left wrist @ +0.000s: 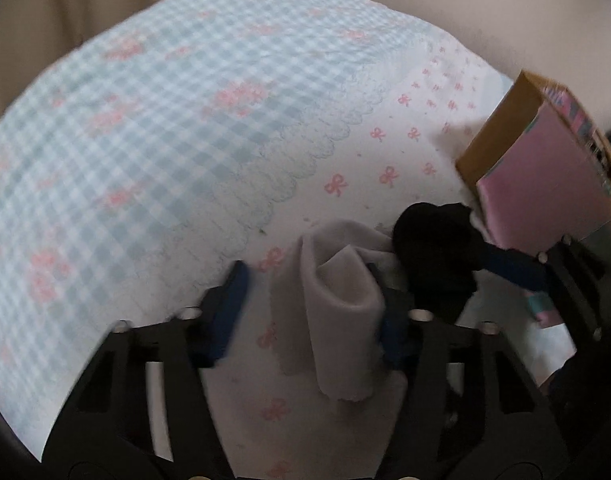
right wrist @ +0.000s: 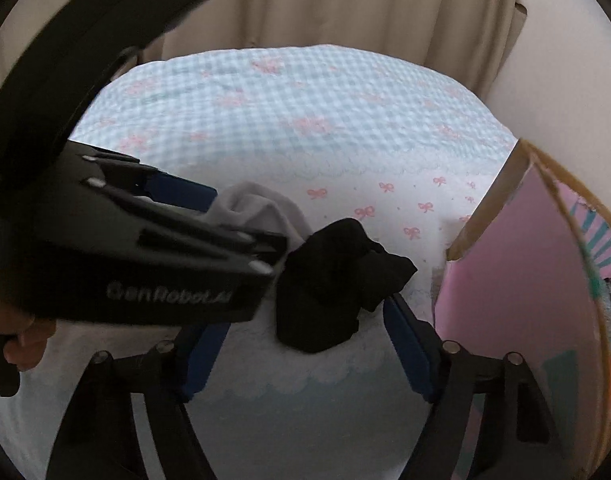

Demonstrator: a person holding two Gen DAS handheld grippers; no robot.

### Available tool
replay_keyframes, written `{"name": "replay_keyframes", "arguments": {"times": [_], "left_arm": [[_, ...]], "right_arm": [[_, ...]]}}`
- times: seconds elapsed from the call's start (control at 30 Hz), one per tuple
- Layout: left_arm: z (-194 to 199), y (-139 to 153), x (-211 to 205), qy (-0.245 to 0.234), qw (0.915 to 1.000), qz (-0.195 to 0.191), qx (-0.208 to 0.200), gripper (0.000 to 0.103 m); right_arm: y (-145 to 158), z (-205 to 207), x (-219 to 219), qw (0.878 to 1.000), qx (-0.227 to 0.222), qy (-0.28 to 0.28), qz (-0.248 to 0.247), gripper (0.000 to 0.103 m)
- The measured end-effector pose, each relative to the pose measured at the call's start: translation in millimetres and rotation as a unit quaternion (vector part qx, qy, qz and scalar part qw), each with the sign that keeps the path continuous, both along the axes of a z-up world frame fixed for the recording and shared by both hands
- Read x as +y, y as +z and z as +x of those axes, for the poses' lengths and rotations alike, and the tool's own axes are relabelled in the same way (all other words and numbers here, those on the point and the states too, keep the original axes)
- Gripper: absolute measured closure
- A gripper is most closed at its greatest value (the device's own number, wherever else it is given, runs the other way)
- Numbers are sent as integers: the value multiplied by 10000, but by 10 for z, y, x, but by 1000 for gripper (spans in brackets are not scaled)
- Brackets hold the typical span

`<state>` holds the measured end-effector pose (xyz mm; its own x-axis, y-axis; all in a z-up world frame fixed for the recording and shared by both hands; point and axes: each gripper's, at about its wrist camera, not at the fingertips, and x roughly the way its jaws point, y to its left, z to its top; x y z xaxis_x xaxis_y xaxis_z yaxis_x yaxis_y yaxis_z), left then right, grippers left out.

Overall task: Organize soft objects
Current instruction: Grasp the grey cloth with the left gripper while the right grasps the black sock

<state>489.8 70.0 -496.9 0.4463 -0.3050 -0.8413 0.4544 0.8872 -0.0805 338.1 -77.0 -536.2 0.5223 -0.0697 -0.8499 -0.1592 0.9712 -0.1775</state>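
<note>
Fingers of the left gripper (left wrist: 305, 308), blue-padded, stand partly apart astride one grey sock (left wrist: 337, 312): the right-hand pad touches the sock's rumpled fold, while the left-hand pad stands clear of it over bare cloth, so no grip is made. Fingers of the right gripper (right wrist: 305, 356) stand wider, one on each side of the lower part of one black sock (right wrist: 337, 280); neither pad presses on it, though the right-hand tip lies at its edge.

Two socks in all, one grey and one black, lie crumpled and touching each other on the bed (right wrist: 305, 412), on the white zone of one bedspread printed with small pink bows. Beyond a scalloped border the same spread turns to pale blue check (left wrist: 145, 120) with larger pink motifs.

One cardboard box (right wrist: 517, 288), pink-lined, stands just beside the black sock at the right; a fluffy item and an orange one show inside at the frame edge, too cropped to identify. A beige curtain (right wrist: 345, 0) hangs behind the bed. Part of a hand (right wrist: 21, 340) grips the left tool.
</note>
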Motion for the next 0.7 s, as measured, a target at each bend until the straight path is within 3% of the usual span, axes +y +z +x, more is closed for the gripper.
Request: {"name": "replay_keyframes", "arguments": {"times": [0.23, 0.33, 0.5, 0.7], "left_arm": [[14, 25, 101, 174, 9996, -168, -108, 82], [-16, 35, 87, 195, 9996, -127, -187, 89], [-70, 83, 109, 294, 9993, -156, -195, 93], [-137, 224, 181, 401, 9987, -245, -203, 95]], "right_arm": [[-64, 99, -132, 9990, 43, -196, 407, 50], [-55, 134, -149, 9982, 22, -256, 535, 66], [-19, 101, -176, 9973, -33, -336, 653, 77], [105, 53, -149, 9968, -146, -312, 719, 81]]}}
